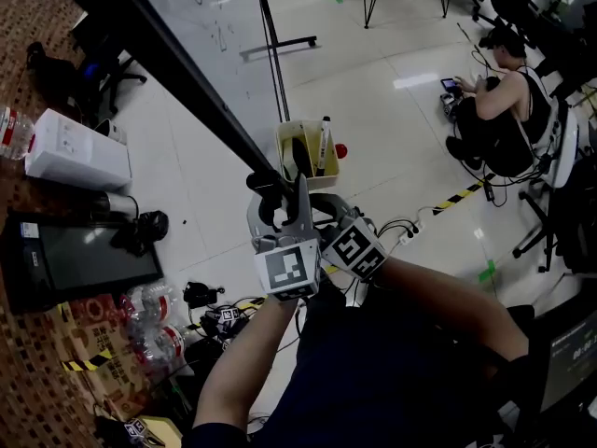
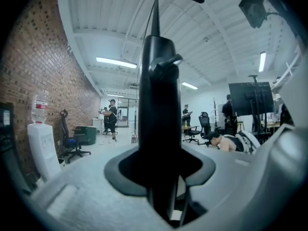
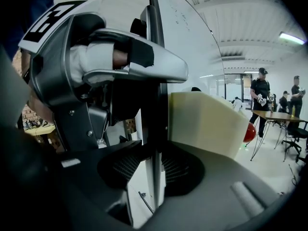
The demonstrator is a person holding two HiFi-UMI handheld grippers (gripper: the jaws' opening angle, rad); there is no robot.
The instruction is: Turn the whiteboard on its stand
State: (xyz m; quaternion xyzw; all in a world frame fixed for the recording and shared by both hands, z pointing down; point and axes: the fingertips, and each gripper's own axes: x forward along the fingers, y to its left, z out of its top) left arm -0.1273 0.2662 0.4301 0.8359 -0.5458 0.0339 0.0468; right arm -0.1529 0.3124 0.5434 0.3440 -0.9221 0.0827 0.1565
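The whiteboard point(image 1: 207, 15) is seen nearly edge-on, its black frame point(image 1: 168, 63) running from the upper left down to the middle. Both grippers meet at that frame's lower end. My left gripper point(image 1: 272, 209) is shut on the frame edge, which rises as a dark bar point(image 2: 159, 124) between its jaws. Right beside it, my right gripper point(image 1: 326, 211) is shut on the same edge point(image 3: 155, 129), with the left gripper's body point(image 3: 110, 57) just above. A pale yellow tray point(image 1: 300, 157) holding a marker point(image 1: 324, 136) hangs on the board next to the grippers.
The stand's foot point(image 1: 280, 45) lies on the white floor beyond. A white box point(image 1: 75, 152), a black screen point(image 1: 79, 259) and water bottles point(image 1: 140, 325) sit at the left by the brick wall. A person point(image 1: 508, 101) sits on the floor at the right, near office chairs.
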